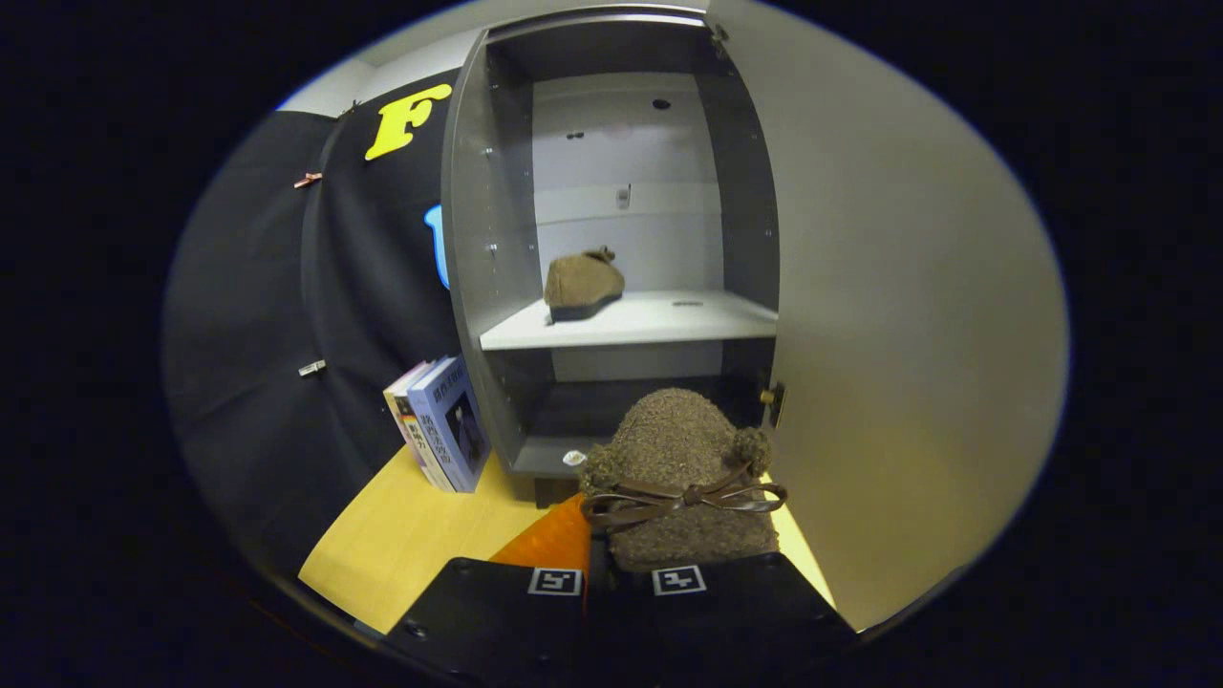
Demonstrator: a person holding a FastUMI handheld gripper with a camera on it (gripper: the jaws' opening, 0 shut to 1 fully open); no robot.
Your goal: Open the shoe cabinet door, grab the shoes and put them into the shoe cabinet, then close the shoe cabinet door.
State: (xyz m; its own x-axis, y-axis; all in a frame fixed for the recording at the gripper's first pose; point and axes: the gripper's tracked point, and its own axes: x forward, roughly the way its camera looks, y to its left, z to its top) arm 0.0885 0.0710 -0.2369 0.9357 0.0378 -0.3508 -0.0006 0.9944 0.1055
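A brown fuzzy shoe (680,478) with a ribbon bow and a pompom sits between my fingers, toe pointing toward the cabinet; my gripper (619,573) is shut on it, held above the wooden table in front of the cabinet's lower compartment. The grey shoe cabinet (478,239) stands just ahead with its door (898,315) swung wide open on the right. A second matching shoe (583,284) rests on the left part of the white middle shelf (669,320).
Several books (441,425) lean upright against the cabinet's left side on the wooden table (411,535). An orange mat (554,540) lies just under my fingers. The open door walls off the right side.
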